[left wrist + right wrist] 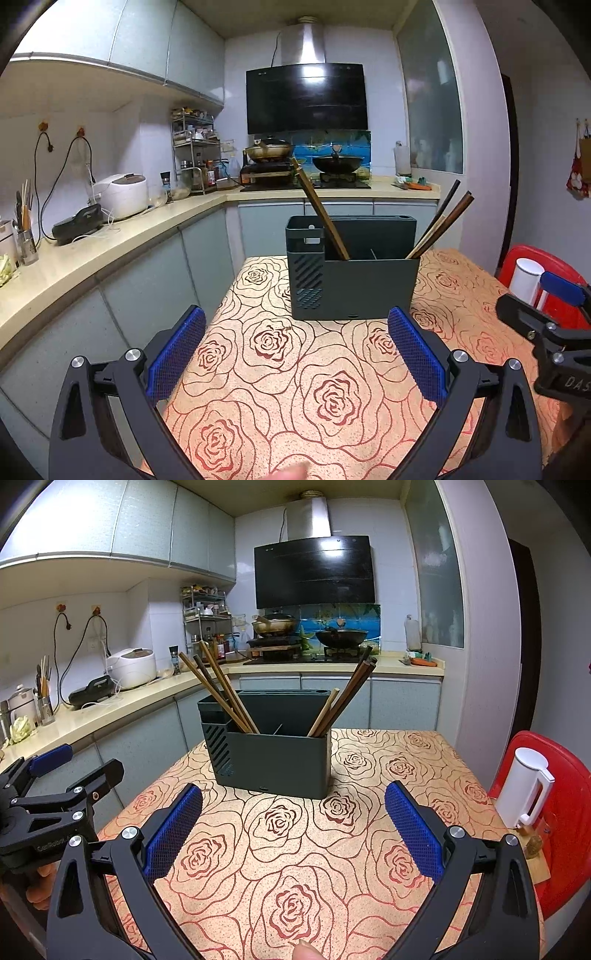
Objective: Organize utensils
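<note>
Dark holder (273,753), chopsticks (221,686) inside (leaning) — two bunches

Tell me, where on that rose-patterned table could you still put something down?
The tablecloth is bare between the utensil holder and both open grippers, left and right, and also right of the holder. The holder itself is crowded with chopsticks.

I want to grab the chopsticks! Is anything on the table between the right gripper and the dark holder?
Nothing visible. Only bare rose-patterned tablecloth lies between the open right gripper and the holder, where the chopsticks lean out.
</note>
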Available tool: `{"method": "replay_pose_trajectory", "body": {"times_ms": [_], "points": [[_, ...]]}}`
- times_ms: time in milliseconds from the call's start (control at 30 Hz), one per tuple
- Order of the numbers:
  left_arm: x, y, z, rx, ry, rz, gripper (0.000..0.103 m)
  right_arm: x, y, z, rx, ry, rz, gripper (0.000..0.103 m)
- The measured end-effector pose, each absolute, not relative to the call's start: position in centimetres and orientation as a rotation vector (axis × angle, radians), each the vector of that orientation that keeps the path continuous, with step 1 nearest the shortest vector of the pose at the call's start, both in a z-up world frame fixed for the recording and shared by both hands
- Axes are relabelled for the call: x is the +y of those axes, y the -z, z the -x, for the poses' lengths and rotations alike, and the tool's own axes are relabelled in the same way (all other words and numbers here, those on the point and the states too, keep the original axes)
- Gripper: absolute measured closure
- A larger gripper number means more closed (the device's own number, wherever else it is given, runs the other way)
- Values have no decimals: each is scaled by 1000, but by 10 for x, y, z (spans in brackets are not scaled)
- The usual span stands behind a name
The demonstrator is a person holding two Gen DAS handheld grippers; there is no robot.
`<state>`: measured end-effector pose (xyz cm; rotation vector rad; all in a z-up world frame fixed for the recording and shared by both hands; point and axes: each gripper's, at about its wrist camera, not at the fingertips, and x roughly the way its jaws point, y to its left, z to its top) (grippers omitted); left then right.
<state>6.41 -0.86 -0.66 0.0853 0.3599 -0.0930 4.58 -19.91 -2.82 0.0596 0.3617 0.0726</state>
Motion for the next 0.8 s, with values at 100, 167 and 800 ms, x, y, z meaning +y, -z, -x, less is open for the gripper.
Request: {"method": "replay_pose_trajectory", "body": {"times_ms": [100,167,800], "points": [[-7,8,-67,376,90,-78,7,-199,28,-46,362,-74,-59,7],[-4,9,-69,385,84,-68,7,-200,28,-46,360,-73,-60,7],[-2,9,-73,404,88,-53,7,-201,27,-47,363,-71,-62,7]]}}
